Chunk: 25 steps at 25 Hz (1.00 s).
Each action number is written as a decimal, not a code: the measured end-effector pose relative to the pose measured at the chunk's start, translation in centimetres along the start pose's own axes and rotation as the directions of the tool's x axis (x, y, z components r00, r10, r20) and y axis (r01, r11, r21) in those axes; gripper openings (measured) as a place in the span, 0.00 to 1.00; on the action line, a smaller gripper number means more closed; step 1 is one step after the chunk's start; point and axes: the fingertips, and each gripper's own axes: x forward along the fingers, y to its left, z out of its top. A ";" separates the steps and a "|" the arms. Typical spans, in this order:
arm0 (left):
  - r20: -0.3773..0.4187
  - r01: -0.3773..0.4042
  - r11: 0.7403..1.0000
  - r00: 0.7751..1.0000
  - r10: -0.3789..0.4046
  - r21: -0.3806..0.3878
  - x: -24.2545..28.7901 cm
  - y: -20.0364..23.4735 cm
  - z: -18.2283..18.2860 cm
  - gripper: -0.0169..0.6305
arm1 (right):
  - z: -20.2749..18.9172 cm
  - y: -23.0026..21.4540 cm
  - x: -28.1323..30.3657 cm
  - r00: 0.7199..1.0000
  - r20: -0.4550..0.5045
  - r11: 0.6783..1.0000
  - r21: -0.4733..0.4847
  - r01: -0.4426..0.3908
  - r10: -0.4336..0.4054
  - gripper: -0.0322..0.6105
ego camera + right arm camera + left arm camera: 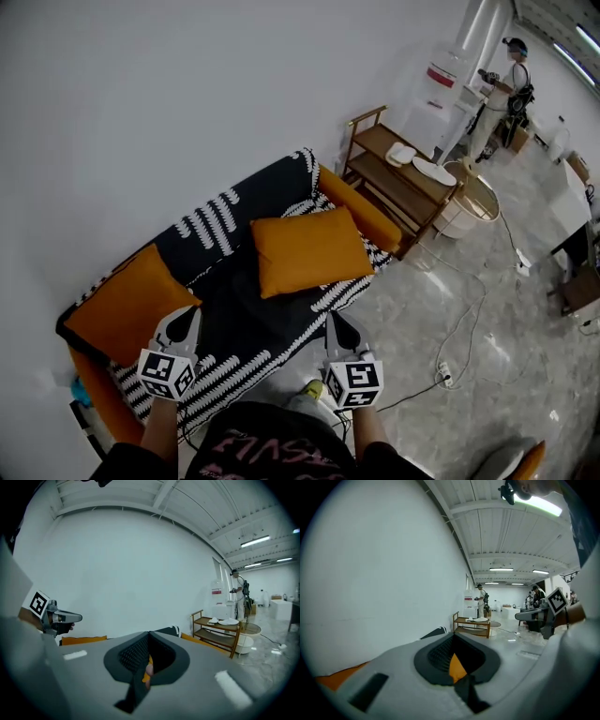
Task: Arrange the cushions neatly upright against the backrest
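Closed, empty left gripper [181, 326] and right gripper [340, 330]; flat cushion [309, 249] lies ahead of both, end cushion [120, 305] just beyond the left. Risk: closed jaws shove cushions, rucking the throw [246, 323].

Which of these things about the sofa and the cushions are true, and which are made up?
1. Two orange cushions are on the sofa: the left cushion and the middle cushion. True.
2. The right gripper is gripping a cushion. False: it is shut and empty, and so is the left gripper.
3. A wooden shelf stands past the sofa's far end. True.
4. The shelf's top is bare. False: a white plate lies on it.
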 end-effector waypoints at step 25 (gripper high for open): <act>-0.102 0.058 0.998 0.993 -0.060 -0.024 22.4 -12.2 -0.4 0.03 | -3.9 -23.8 4.1 0.994 -0.089 0.993 0.089 0.077 -0.069 0.07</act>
